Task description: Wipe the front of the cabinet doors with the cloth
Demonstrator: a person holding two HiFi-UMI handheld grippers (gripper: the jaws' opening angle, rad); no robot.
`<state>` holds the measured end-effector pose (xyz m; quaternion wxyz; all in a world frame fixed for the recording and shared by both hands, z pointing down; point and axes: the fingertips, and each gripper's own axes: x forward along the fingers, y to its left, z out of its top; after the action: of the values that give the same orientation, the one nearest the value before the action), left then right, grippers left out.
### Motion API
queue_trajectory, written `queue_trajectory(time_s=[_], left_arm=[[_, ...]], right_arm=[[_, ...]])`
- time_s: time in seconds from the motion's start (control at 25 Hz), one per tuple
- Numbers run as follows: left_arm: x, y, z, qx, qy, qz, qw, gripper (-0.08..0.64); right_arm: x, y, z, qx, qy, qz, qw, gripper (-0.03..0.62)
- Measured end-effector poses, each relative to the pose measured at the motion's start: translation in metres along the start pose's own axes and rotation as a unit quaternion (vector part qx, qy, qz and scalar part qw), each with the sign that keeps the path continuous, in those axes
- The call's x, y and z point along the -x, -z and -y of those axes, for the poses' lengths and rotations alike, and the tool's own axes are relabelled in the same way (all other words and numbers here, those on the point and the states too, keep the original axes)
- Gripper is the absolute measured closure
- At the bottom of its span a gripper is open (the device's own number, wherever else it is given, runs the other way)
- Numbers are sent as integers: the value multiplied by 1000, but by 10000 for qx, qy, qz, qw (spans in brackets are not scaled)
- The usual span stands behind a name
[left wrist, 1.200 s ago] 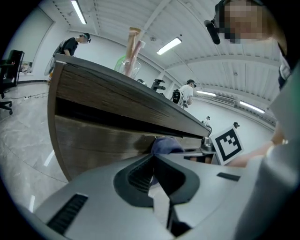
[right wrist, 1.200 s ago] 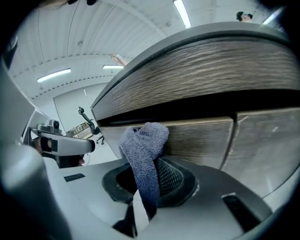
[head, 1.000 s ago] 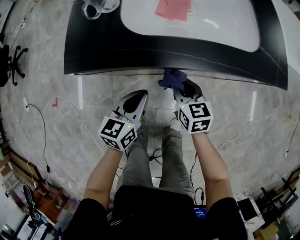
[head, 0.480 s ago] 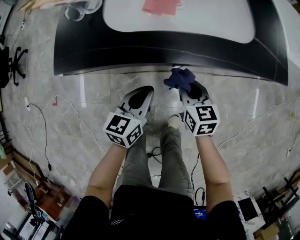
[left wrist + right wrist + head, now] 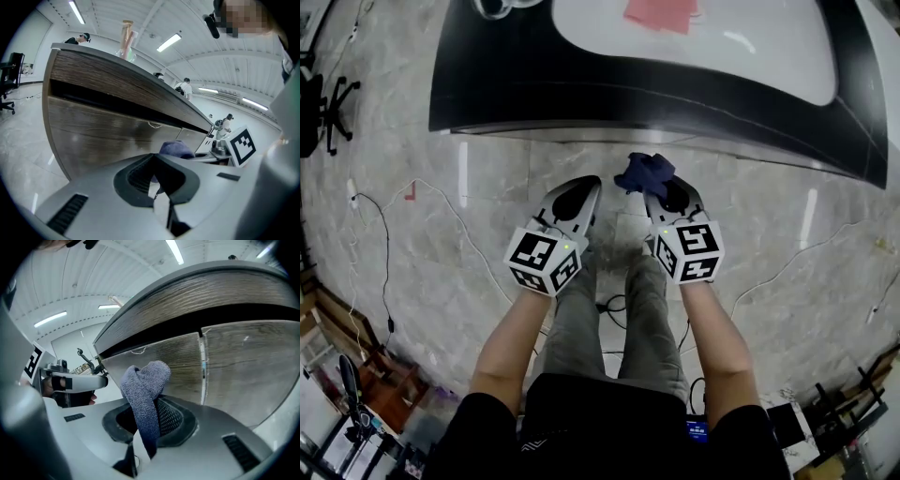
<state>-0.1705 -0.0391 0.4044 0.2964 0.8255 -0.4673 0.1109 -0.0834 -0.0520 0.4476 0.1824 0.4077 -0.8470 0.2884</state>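
Observation:
The cabinet's wood-grain doors (image 5: 173, 362) fill the right gripper view, with a vertical seam between two of them; they also show in the left gripper view (image 5: 103, 131). My right gripper (image 5: 661, 190) is shut on a bunched dark-blue cloth (image 5: 644, 172). The cloth (image 5: 144, 385) sticks up past the jaws, close in front of the doors; whether it touches them I cannot tell. Beside it my left gripper (image 5: 577, 189) is shut on nothing and points at the cabinet. From the left gripper (image 5: 159, 185) the cloth (image 5: 176, 149) peeks over the jaws.
The cabinet's dark top (image 5: 516, 84) with a white surface carries a pink cloth (image 5: 661, 13) and a glass item (image 5: 502, 6). Cables (image 5: 384, 234) trail over the marble floor at left. An office chair (image 5: 323, 103) stands far left. People (image 5: 77, 38) stand behind the counter.
The right gripper and the cloth shifted right along the cabinet front, then back left and slightly away from it. The left gripper stayed beside it, still shut.

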Motion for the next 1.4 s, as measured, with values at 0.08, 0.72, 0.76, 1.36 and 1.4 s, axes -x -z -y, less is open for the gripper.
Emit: queue_trajectory(time_s=[0.08,0.72,0.76,1.36,1.4], left_arm=[[13,2,-16,31,-98,9,9999,551],[102,26,-140,257,-836,147,9961,551],[104,27,-145,269,-857,158,9958,551],[118,43,-200,325,-981,96,9946,551],[117,43,-201,311,-978,92,9947,551]], right_arm=[[-11,2,-17,38,-84,-43,9999,522],[-111,19,-149,511,-816,-373,9947,522],[-117,20,-153,525,-827,-384,9945,522],[-187,12,-181,737,-764,-359,9937,522],[-189,12,-181,735,-763,-347,9938,522]])
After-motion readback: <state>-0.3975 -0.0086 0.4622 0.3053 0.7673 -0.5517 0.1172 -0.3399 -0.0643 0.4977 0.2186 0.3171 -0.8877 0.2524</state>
